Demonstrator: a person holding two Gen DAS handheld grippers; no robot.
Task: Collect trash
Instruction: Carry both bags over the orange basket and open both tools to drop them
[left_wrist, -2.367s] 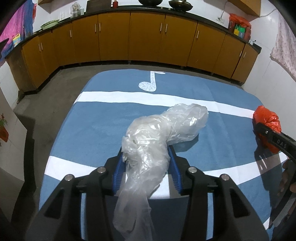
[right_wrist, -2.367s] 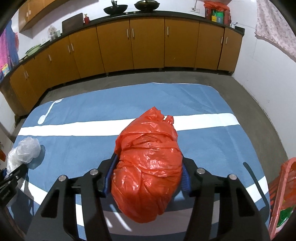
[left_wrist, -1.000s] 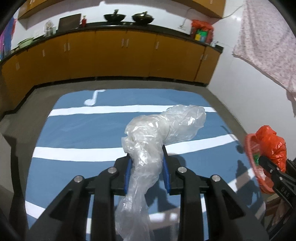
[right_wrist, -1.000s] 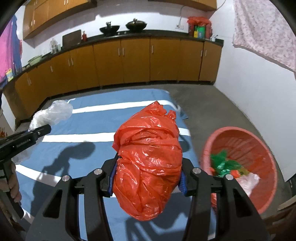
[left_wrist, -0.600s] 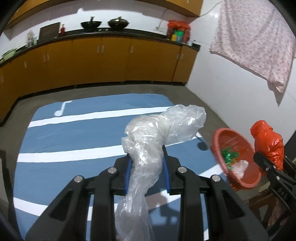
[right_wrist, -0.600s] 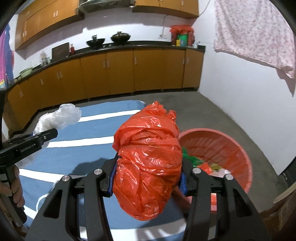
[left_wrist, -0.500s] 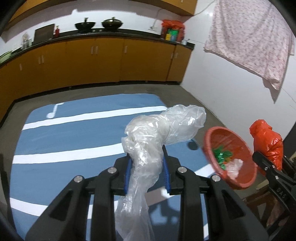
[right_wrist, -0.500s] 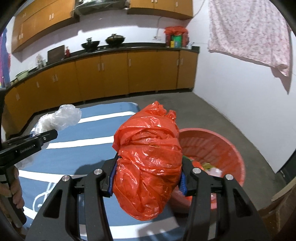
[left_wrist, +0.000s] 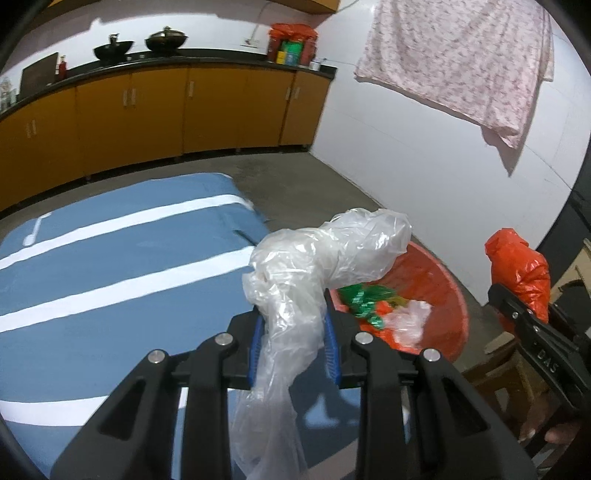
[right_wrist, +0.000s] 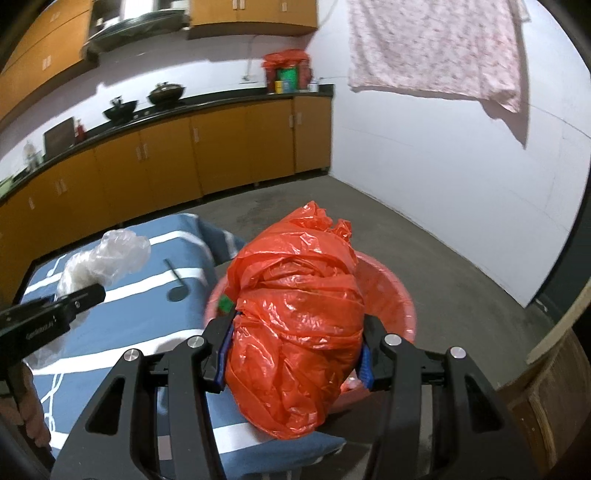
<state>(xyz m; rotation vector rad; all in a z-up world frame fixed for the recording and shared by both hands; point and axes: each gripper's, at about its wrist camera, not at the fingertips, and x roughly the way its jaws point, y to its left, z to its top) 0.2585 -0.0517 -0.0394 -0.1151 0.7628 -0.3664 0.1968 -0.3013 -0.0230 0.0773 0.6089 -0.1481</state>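
Observation:
My left gripper (left_wrist: 293, 334) is shut on a crumpled clear plastic bag (left_wrist: 325, 254), whose top bulges over the near rim of a red basket (left_wrist: 448, 291). The basket holds green and white wrappers (left_wrist: 364, 297). My right gripper (right_wrist: 295, 356) is shut on a bunched orange plastic bag (right_wrist: 295, 314), which hangs in front of the red basket (right_wrist: 400, 295) and hides most of it. In the left wrist view the orange bag (left_wrist: 517, 269) shows at the right edge. In the right wrist view the clear bag (right_wrist: 110, 258) shows at the left, held in the other gripper.
A blue mat with white stripes (left_wrist: 110, 266) covers the floor to the left of the basket. Orange cabinets (left_wrist: 166, 110) line the far wall. A white wall (left_wrist: 424, 155) with a hanging pink cloth (left_wrist: 461, 55) stands right. A wooden stool (right_wrist: 546, 402) is at lower right.
Both grippers have swung right with their bags, away from the mat's middle. The red basket has come from the right edge to just ahead of both grippers.

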